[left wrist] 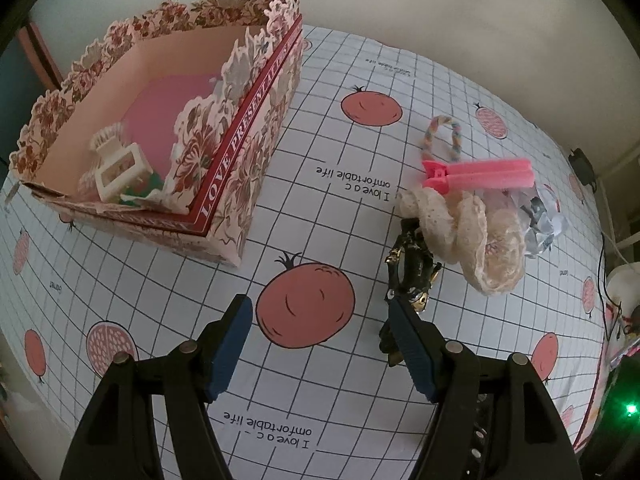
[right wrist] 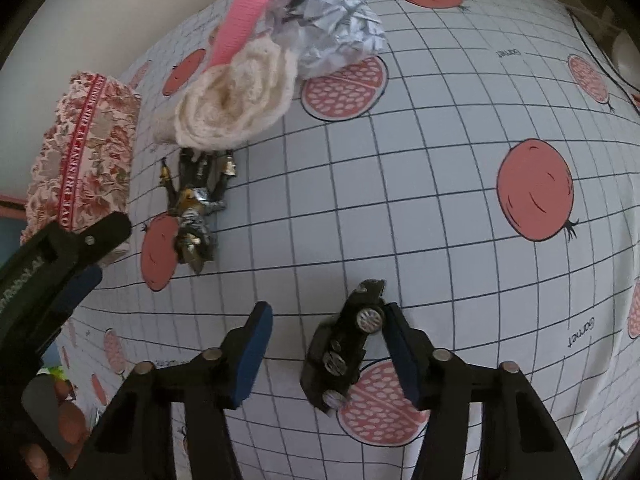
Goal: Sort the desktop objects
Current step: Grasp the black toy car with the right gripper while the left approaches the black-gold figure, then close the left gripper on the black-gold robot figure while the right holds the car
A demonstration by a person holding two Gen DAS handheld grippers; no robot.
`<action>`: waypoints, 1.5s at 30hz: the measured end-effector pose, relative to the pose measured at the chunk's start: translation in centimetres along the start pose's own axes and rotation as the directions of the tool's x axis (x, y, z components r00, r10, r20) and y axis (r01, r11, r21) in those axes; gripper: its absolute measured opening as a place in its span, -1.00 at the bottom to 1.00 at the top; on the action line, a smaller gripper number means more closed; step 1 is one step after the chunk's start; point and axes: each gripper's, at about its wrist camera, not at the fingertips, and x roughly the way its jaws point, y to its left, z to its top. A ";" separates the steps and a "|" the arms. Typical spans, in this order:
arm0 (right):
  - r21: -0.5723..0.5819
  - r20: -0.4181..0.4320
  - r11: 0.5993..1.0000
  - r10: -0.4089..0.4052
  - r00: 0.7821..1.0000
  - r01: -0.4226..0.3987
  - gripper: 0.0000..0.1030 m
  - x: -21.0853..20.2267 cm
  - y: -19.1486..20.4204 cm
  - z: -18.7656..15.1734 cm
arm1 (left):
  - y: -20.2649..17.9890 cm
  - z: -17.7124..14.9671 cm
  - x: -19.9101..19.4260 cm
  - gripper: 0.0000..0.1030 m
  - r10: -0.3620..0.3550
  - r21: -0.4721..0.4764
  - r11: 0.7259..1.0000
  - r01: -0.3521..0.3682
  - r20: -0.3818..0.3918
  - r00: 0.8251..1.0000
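Note:
A floral cardboard box (left wrist: 224, 168) stands at the left, holding a cream hair claw (left wrist: 120, 168); it also shows in the right wrist view (right wrist: 88, 160). My left gripper (left wrist: 320, 312) is open and empty over the tablecloth, its right finger beside a black-and-gold figurine (left wrist: 412, 272), which also shows in the right wrist view (right wrist: 196, 216). Beyond lie a cream knitted cloth (left wrist: 472, 236), a pink clip (left wrist: 480, 174), a braided hair tie (left wrist: 442, 138) and a crumpled silver wrapper (right wrist: 340, 28). My right gripper (right wrist: 326, 320) is open, with a black toy car (right wrist: 348, 344) lying against its right finger.
The table is covered with a grid-patterned cloth with pomegranate prints (left wrist: 304, 308). The left gripper's arm (right wrist: 52, 272) reaches in at the left of the right wrist view. Cables (left wrist: 600, 280) hang at the table's right edge. A wall stands behind.

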 end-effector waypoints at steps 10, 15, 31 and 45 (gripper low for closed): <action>-0.034 0.045 0.998 -0.043 0.998 0.044 -0.28 -0.2 0.3 -0.3 | -0.6 -0.2 0.6 0.39 -0.014 0.020 1.000 0.014 -0.017 1.000; -0.024 0.051 1.000 -0.017 0.999 0.019 -0.38 -0.5 -0.3 0.1 | -0.9 -0.1 0.8 0.39 -0.042 0.028 0.999 0.042 -0.011 0.999; 0.118 0.135 0.989 0.074 0.988 -0.090 -0.40 -3.7 -3.7 1.9 | -4.3 -0.3 3.0 0.39 -0.052 0.147 0.988 0.052 -0.005 0.999; 0.161 0.134 0.975 0.131 0.982 -0.152 -0.41 -4.2 -5.8 2.2 | -6.6 -0.8 4.8 0.39 -0.020 0.227 0.974 0.020 -0.004 1.000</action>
